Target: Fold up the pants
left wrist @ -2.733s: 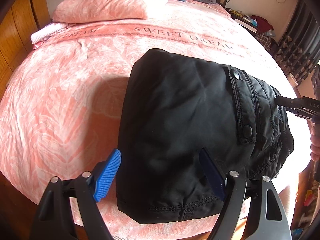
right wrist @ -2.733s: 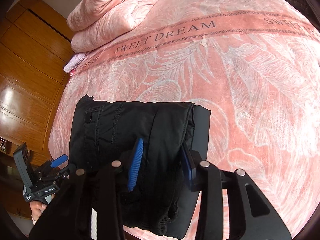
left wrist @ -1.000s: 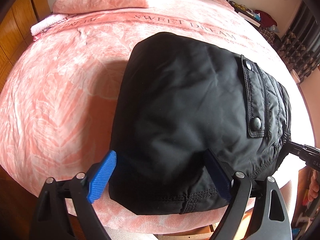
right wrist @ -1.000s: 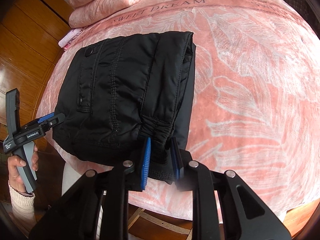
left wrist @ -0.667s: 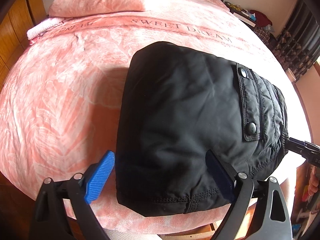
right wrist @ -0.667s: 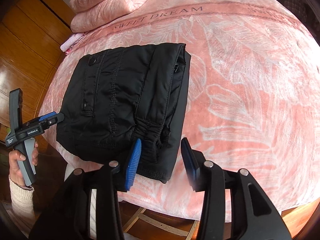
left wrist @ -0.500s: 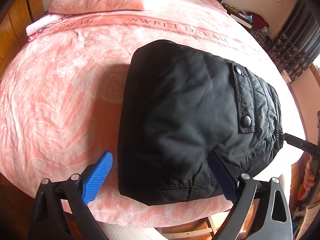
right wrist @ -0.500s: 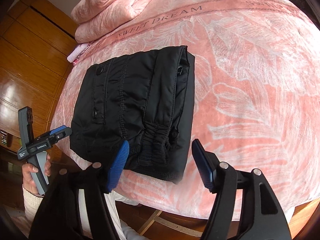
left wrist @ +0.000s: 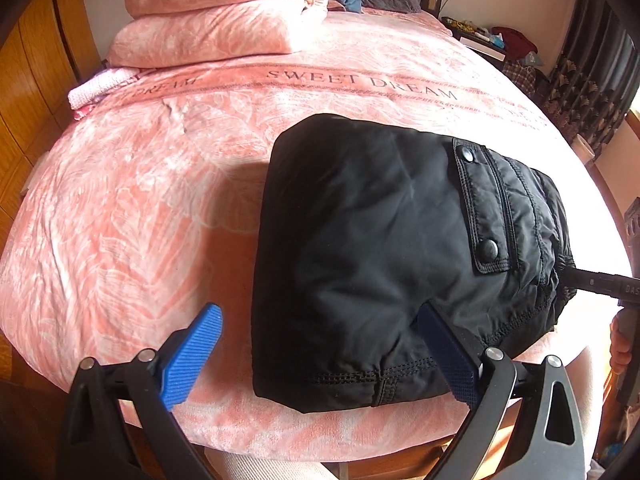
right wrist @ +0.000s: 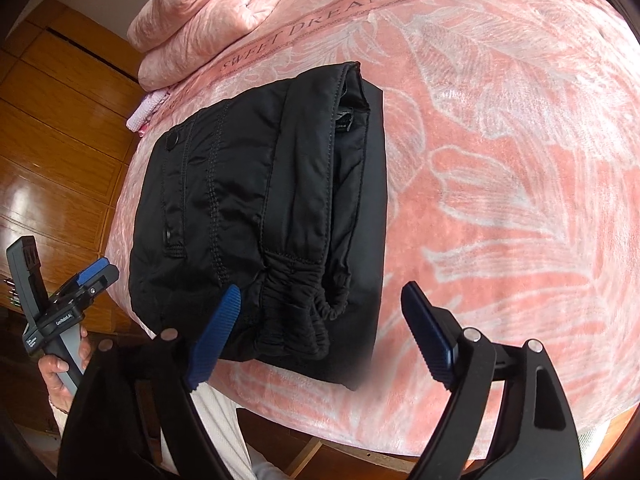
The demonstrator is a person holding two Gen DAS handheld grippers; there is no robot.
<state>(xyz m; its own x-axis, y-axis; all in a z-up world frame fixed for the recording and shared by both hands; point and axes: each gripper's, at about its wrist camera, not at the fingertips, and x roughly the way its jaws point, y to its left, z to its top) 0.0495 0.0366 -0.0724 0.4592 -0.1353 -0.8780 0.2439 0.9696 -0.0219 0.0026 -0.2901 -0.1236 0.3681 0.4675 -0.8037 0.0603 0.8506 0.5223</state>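
Judging the fold to be all but done, we took the step in hand to be the letting go, and the way to do that well was to draw both tools straight back off the bundle without snagging its near hem or dragging a layer askew. The left gripper (left wrist: 320,354) stood with its blue pads wide apart, straddling the near left corner of the folded black pants (left wrist: 384,248) without pinching it. The right gripper (right wrist: 320,330) had its jaws opening, the gathered elastic waistband (right wrist: 300,280) lying between the pads but pressed by neither as far as we could tell. We would have kept the jaws wide until they were clear of the cloth, since the padded fabric looked springy and a stray catch could have lifted the top layer. The pants lay near the front edge of the pink bedspread (left wrist: 140,200), folded into a thick, roughly square packet. A pocket flap (left wrist: 484,216) with two snap buttons showed on top, and stitched seams ran along it. On the right side the lower layer stuck out a little past the upper ones, so the edges were not quite flush. A folded pink quilt (left wrist: 212,12) sat well apart at the far end of the bed.
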